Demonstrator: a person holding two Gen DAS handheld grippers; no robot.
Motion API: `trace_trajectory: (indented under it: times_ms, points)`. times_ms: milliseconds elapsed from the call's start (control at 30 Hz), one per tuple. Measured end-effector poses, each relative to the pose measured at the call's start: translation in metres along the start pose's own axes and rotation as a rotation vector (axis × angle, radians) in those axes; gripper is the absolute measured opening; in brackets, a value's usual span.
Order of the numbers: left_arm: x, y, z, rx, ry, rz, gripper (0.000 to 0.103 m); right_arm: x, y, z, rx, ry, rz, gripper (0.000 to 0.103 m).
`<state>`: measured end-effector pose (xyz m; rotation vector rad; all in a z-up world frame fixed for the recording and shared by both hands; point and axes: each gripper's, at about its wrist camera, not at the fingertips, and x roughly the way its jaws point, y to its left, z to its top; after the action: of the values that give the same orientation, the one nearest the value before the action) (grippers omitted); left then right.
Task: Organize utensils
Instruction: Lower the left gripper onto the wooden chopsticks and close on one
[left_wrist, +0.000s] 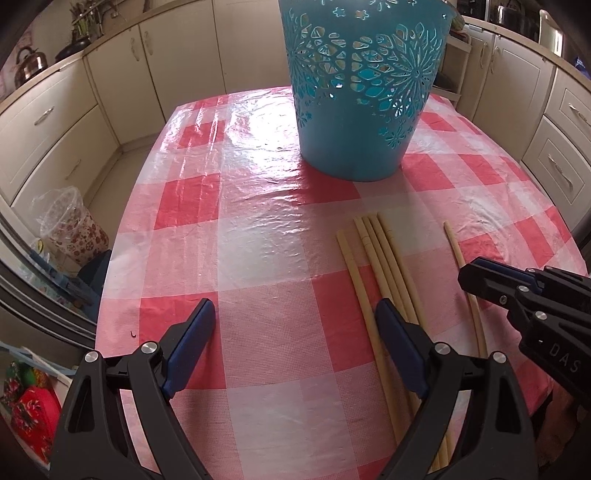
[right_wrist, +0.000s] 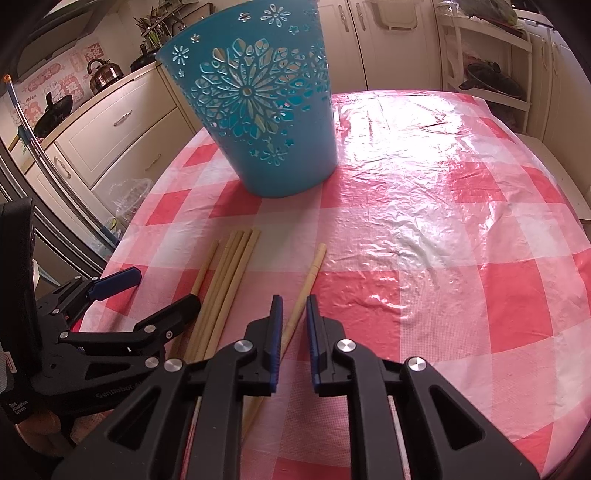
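Six pale wooden chopsticks lie flat on the worktop (right_wrist: 424, 206) on the near side of a teal cut-out bin (left_wrist: 360, 92), though none shows whole: the near ends of the bundle of five (left_wrist: 384, 266) run under the left gripper (left_wrist: 295, 332), and the lone chopstick (right_wrist: 308, 280) disappears beneath the right gripper (right_wrist: 293, 325). In the left wrist view that lone stick is crossed partway by the right gripper's black body, and the bin's rim is cut off by the top edge, so its contents cannot be made out. Every stick has its long axis running from the near edge toward the bin, far tips pointing at its base; the bundle lies nearly parallel and touching, with one stick slightly apart on the side away from the loner, and the single stick lies well to the other side of the bin's base line. The left gripper's blue-padded fingers (left_wrist: 192, 347) are spread wide and hold nothing, one finger over the bundle. The right gripper's fingers (right_wrist: 275, 332) are narrowed to a slim gap with the lone chopstick running between them; whether the pads touch it cannot be told. A glossy, wrinkled pink-and-white checked plastic cloth covers the worktop. Behind the bin stand cream kitchen cabinets (right_wrist: 125, 125), with a metal kettle (right_wrist: 103, 75) on their counter.
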<state>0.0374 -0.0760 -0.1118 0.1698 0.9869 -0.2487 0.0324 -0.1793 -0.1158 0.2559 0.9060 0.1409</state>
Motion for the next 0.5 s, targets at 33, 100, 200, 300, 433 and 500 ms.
trace_trajectory:
  times_ms: [33,100,200,300,433,500]
  points:
    - [0.000,0.000,0.001,0.002,0.001,-0.002,0.084,0.000,0.000,0.000,0.000,0.000,0.000,0.013]
    - [0.000,-0.002,0.002,0.018,-0.006,-0.011,0.075,0.000,0.000,0.000,0.000,-0.001,0.000,0.013]
    - [-0.001,-0.006,0.006,0.067,-0.009,-0.049,0.059,0.000,0.000,0.000,-0.001,-0.002,0.000,0.013]
    - [0.000,-0.008,0.011,0.133,0.003,-0.094,0.052,0.000,0.000,0.001,0.001,-0.002,0.002,0.013]
    - [0.005,-0.003,0.022,0.187,0.037,-0.132,0.039,0.000,-0.001,0.002,0.001,-0.004,0.003,0.013]
    - [0.008,0.002,0.028,0.192,0.048,-0.137,0.020,0.000,-0.001,0.002,0.002,-0.004,0.004,0.013]
